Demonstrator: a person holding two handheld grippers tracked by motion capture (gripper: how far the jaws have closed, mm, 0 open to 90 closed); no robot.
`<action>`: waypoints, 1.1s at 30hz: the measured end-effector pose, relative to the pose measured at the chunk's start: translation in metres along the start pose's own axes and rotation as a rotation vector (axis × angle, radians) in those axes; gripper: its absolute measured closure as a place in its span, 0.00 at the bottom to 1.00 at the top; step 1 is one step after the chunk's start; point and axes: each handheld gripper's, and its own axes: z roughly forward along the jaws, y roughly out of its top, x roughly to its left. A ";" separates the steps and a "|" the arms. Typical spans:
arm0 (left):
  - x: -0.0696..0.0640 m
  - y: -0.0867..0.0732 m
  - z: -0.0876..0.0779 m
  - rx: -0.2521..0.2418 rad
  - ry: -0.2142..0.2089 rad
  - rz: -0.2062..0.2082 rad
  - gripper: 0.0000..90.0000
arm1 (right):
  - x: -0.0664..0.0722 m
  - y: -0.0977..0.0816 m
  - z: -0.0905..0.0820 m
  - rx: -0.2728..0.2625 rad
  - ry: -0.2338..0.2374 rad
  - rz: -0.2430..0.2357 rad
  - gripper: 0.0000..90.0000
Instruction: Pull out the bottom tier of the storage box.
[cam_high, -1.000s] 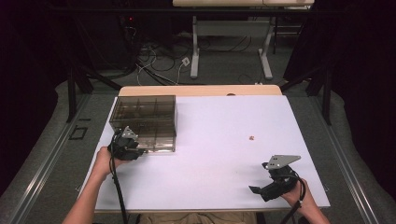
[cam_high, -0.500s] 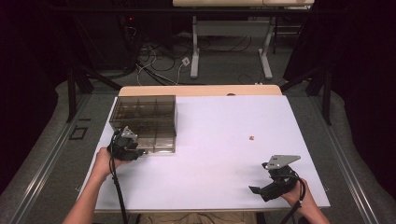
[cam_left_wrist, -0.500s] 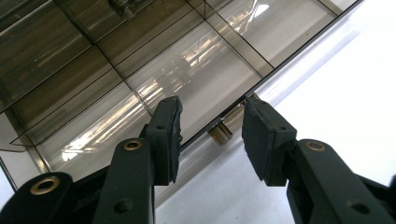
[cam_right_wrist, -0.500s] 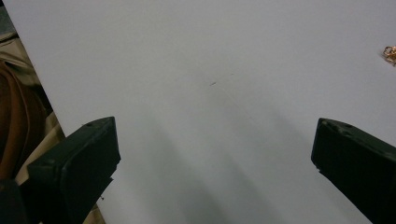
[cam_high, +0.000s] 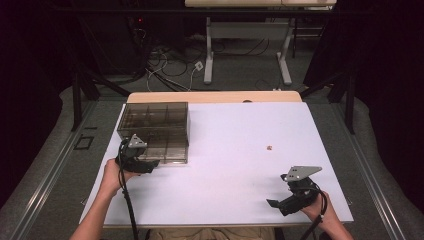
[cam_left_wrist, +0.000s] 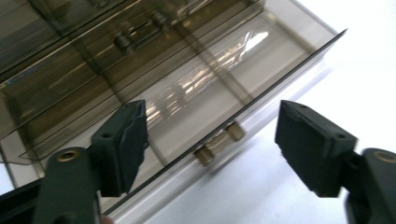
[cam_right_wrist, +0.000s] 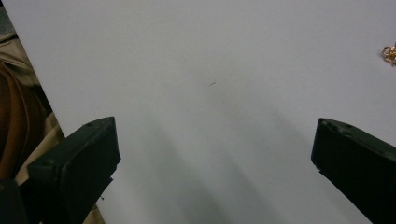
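A smoky see-through drawer box (cam_high: 155, 117) stands at the table's left, its bottom drawer (cam_high: 167, 150) pulled out toward me. In the left gripper view the drawer's small barrel handle (cam_left_wrist: 220, 141) lies between the jaws without either pad touching it. My left gripper (cam_left_wrist: 212, 135) is open at the drawer front (cam_high: 150, 165), and its jaws have just been opening. A tiny gold-coloured piece (cam_high: 270, 147) lies alone right of centre (cam_right_wrist: 389, 52). My right gripper (cam_high: 274, 204) rests near the front right corner, open over bare white table (cam_right_wrist: 215, 158).
The white table top (cam_high: 225, 170) stretches wide between the two hands. A wooden strip (cam_high: 215, 96) edges its far side. Beyond it on the floor are cables (cam_high: 165, 60) and a desk's white legs (cam_high: 209, 55). My forearms come in from the front edge.
The high view shows no clear difference: both hands, the box and its pulled-out drawer stand where they were.
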 end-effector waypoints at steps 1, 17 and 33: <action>-0.002 0.000 0.000 0.006 -0.002 0.002 0.21 | 0.000 0.000 0.000 0.000 0.001 0.000 0.00; -0.035 -0.008 -0.009 -0.025 -0.021 0.030 0.01 | 0.000 0.000 0.000 -0.001 0.000 0.002 0.00; -0.064 -0.018 -0.017 -0.081 -0.025 0.055 0.00 | -0.001 -0.001 -0.001 -0.003 -0.004 0.011 0.00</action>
